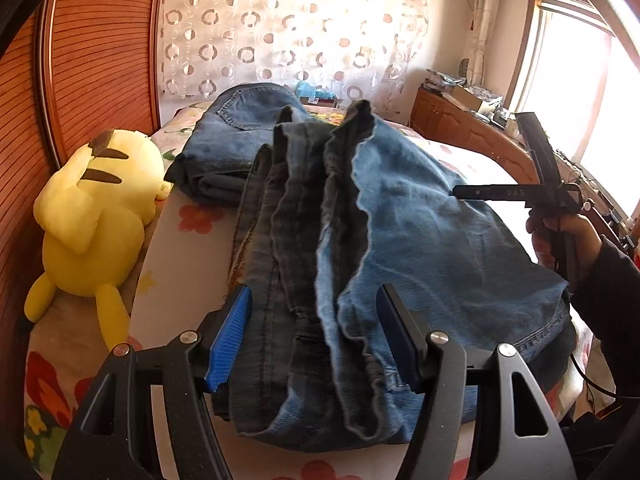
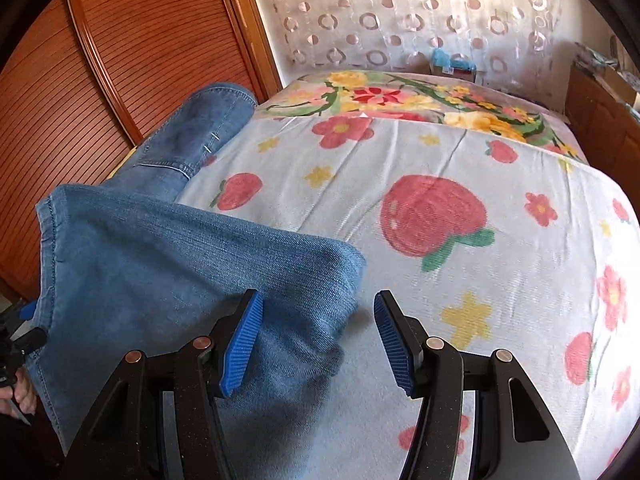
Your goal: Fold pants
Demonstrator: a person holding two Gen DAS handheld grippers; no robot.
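Blue jeans (image 1: 420,232) lie folded on the bed, their hems bunched in dark ridges down the middle. My left gripper (image 1: 316,332) is open just above the near end, with the ridged fabric lying loose between its blue pads (image 1: 230,336). The right gripper (image 1: 488,154), held in a hand (image 1: 560,232), is open at the right edge of the jeans. In the right wrist view my right gripper (image 2: 318,304) stands open over a folded corner of the jeans (image 2: 180,264); its left pad (image 2: 242,340) is over the denim, and nothing is gripped.
More denim with a back pocket (image 1: 236,136) lies beyond, toward the head of the bed. A yellow plush toy (image 1: 92,216) lies at the left by the slatted wooden wardrobe (image 1: 100,60). The flowered bed cover (image 2: 440,200) spreads right. A wooden cabinet (image 1: 460,128) stands beside the bed.
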